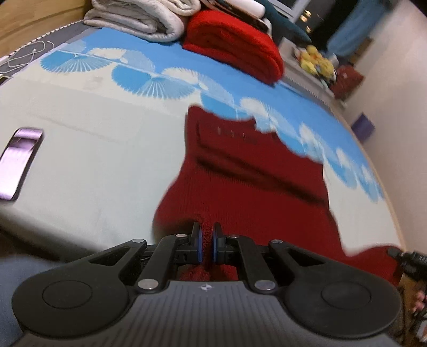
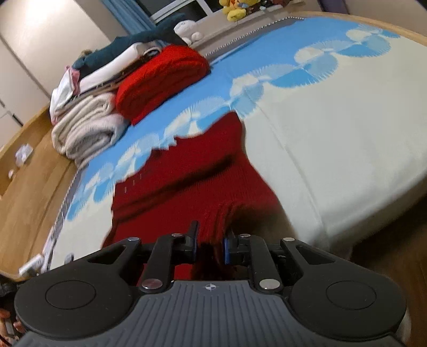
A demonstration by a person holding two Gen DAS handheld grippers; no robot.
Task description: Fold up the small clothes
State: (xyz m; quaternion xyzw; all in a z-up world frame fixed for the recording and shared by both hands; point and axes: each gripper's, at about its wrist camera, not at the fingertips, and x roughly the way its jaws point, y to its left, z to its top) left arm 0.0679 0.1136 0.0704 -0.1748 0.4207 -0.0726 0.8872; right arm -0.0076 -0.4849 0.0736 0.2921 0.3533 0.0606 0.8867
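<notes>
Bed (image 1: pixel 80 160): pale cover with a blue band of fan shapes along the far side; wood frame at its edge. Carries everything listed below.

Red garment (image 1: pixel 240 181): dark red knit, mid-bed, its far edge on the blue band, its near edge raised off the cover and bunched at both grippers. Blurred in both views; a row of small white stitches shows near its far edge.

Folded pile (image 2: pixel 88 130): at the far end of the bed, well apart from the garment. Cream blanket (image 1: pixel 149 21) at the outer side, bright red folded knit (image 1: pixel 234 45) just beside it, white and dark teal pieces stacked behind.

Left gripper (image 1: pixel 206 245): jaws closed tight on a fold of the red garment, red knit pinched between the blue pads (image 1: pixel 199 245).

Right gripper (image 2: pixel 209 245): jaws nearly closed on the garment's near edge, cloth bunched dark between them; one blue pad visible at the right finger. Its tip also shows at the right border of the left wrist view, against the garment.

Phone (image 1: pixel 18 162): dark, glossy screen, lying flat on the pale cover, well to the left of the garment.

Yellow plush toys (image 1: pixel 316 61): on a ledge beyond the bed.

White cable (image 1: pixel 24 58): looped at the far left corner of the bed.
</notes>
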